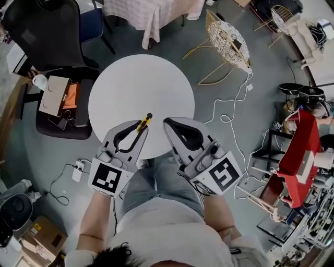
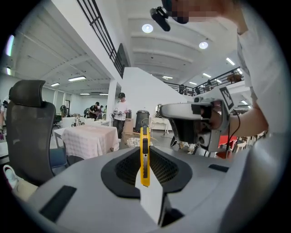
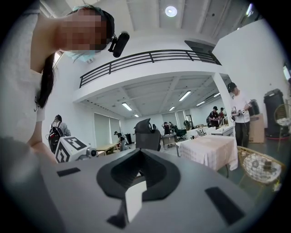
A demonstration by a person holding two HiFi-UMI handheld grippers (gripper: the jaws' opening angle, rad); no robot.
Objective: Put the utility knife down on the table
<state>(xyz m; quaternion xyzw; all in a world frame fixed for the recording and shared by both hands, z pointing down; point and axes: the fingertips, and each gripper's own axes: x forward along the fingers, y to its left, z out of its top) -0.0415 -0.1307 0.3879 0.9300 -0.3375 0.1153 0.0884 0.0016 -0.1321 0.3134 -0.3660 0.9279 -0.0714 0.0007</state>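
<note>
The left gripper (image 1: 140,129) is clamped on a yellow utility knife with a black slider (image 1: 145,122). In the left gripper view the knife is seen pinched edge-on between the two dark jaw pads, lying along the line of the jaws. Its far end projects past the jaw tips. In the head view that projecting end lies over the near part of a round white table (image 1: 141,83). Whether the knife touches the tabletop cannot be determined from any view.

The right gripper (image 1: 170,125) is held just beside the left one, also over the near edge of the table. Its jaws are brought together, and nothing is seen between them in the right gripper view. The two grippers are apart from one another, with their tips pointing away from the person.

The tabletop is bare apart from what is held over it.

The following items are recorded around the table:
- A black office chair (image 1: 47,26) stands beyond the table to the left.
- A table covered with a pale checked cloth (image 1: 151,13) stands beyond it at the top of the head view.
- A gold wire-frame chair (image 1: 227,39) stands beyond it to the right.
- A white cable (image 1: 229,112) trails across the grey floor to the right of the table.
- A red metal frame (image 1: 302,151) stands further right.
- A white power strip (image 1: 78,169) lies on the floor to the left of the person.
</note>
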